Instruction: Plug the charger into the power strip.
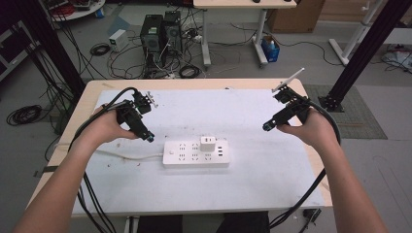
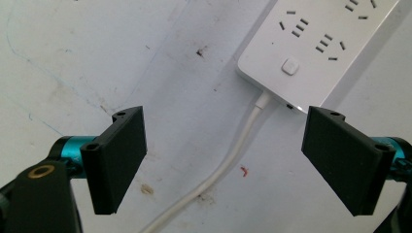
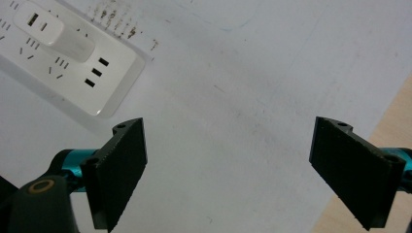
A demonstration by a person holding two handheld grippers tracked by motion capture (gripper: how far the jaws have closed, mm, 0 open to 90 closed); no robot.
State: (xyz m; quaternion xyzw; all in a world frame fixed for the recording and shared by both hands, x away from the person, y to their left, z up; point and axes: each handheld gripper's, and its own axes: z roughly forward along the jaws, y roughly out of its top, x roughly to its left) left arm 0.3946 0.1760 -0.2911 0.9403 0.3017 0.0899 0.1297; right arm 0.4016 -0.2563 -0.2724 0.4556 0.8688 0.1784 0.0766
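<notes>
A white power strip lies flat in the middle of the white mat, with a white plug-in adapter standing in one of its sockets. Its white cord runs off to the left. My left gripper hovers just left of the strip, open, with the strip's button end and cord ahead of its jaws. My right gripper hangs open to the right of the strip, apart from it; the strip's USB end and adapter lie beyond its left jaw.
The mat covers a wooden table whose bare edge shows beside the right jaw. Black cables trail from both grippers down the table's sides. Computer towers and tangled cables sit on the floor beyond the far edge.
</notes>
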